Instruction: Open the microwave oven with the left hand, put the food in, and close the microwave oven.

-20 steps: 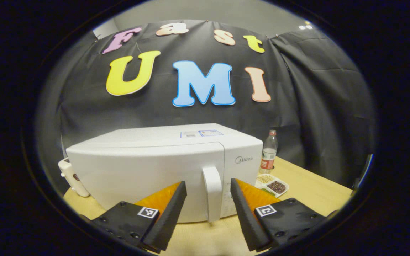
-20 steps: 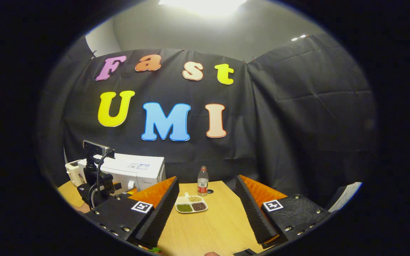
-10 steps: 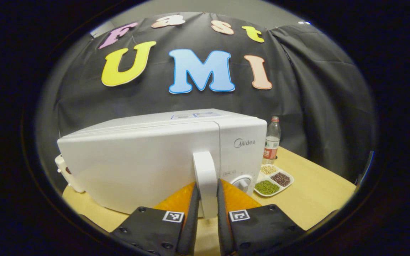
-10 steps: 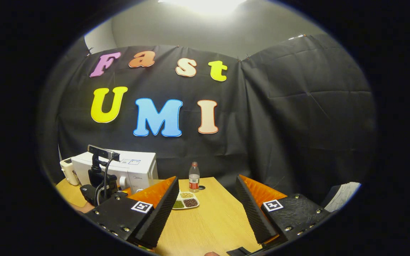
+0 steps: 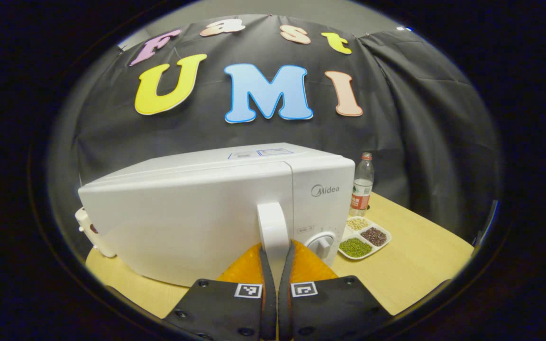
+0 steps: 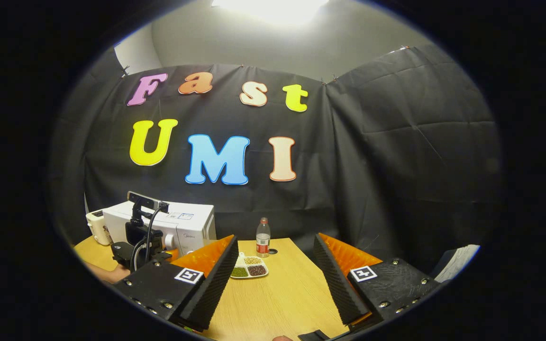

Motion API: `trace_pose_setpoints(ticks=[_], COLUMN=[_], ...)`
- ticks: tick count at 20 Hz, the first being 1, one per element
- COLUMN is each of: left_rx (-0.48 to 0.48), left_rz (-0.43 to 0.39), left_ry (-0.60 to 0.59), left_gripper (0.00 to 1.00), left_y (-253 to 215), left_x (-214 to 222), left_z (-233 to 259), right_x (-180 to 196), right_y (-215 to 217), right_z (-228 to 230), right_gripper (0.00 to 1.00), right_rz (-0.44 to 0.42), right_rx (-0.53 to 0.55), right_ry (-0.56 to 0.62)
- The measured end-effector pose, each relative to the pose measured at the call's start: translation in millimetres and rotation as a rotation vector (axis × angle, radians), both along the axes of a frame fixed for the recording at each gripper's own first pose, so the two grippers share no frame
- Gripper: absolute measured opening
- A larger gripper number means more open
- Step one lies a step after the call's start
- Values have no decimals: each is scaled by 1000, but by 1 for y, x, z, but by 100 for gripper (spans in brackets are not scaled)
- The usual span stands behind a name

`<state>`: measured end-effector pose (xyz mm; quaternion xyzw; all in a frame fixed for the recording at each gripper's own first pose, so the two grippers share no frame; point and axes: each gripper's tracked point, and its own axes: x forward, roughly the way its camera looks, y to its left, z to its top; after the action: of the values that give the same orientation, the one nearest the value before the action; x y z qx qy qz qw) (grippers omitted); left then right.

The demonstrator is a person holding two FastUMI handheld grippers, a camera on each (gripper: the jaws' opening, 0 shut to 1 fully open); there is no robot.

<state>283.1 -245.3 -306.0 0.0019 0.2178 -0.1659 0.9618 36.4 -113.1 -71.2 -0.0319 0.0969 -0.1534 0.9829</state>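
Since a second ago the left gripper (image 5: 275,258) has come forward from just short of the microwave (image 5: 216,208) and drawn its two fingers in from either side of the door handle (image 5: 272,225); they now pinch the lower end of that upright white handle between them. The door is still flush against the body, so the pull has not begun. The right gripper (image 6: 275,272) has hardly shifted: it hangs over the wooden table (image 6: 282,303) with its fingers spread wide and nothing between them. The food, a small divided dish (image 5: 364,235) of beans and grains, sits on the table just beside the microwave's right front corner, with a plastic bottle (image 5: 362,184) standing behind it near the black cloth. The grip sits low on the handle, so a pull straight back instead of along the door's swing could let the fingers slide off its end. A sharp tug might also drag the whole microwave across the table, since nothing braces it. When the right gripper goes for the dish, tipping it could spill the loose grains, and the bottle close behind could be knocked over.
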Motion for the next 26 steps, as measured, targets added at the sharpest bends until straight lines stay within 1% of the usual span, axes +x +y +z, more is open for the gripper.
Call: trace_pose_setpoints(ticks=[2, 3, 4, 5, 8, 10, 11, 12, 13, 14, 15, 16, 18, 22, 26], left_rx=[-13, -16, -2, 10, 3, 16, 16, 12, 12, 14, 22, 30, 36, 48, 42], left_rz=[26, 40, 35, 28, 13, 21, 33, 47, 60, 73, 85, 99, 134, 180, 202], left_ry=[38, 50, -6, -18, 2, 0, 3, 10, 17, 20, 21, 21, 25, 30, 42], left_gripper=[8, 12, 12, 8, 8, 8, 8, 12, 8, 8, 12, 8, 8, 8, 8], left_y=[3, 5, 10, 14, 24, 34, 41, 46, 53, 61, 69, 79, 97, 134, 169], left_x=[-8, -23, -31, -42, -65, -81, -91, -100, -110, -120, -130, -139, -159, -190, -211], left_z=[-1, -4, 8, 9, 10, 13, 14, 15, 16, 18, 19, 21, 21, 24, 25], right_x=[2, 1, 1, 1, -1, -7, -11, -14, -17, -21, -26, -31, -37, -46, -41], right_y=[1, 0, 1, 3, 10, 19, 23, 27, 30, 34, 38, 43, 51, 68, 92], right_z=[2, 3, 6, 7, 5, 5, 4, 3, 4, 6, 6, 7, 7, 10, 14], right_gripper=[97, 97, 97, 97, 96, 97, 97, 96, 97, 96, 96, 96, 97, 97, 97], right_rz=[22, 32, 42, 59, 112, 152, 173, 194, 215, 238, 261, 283, 325, 375, 403], right_rx=[7, 7, 10, 23, 33, 60, 71, 75, 76, 79, 84, 92, 102, 111, 113], right_ry=[-6, -9, -13, -18, -31, -39, -40, -42, -47, -50, -55, -59, -57, -63, -64])
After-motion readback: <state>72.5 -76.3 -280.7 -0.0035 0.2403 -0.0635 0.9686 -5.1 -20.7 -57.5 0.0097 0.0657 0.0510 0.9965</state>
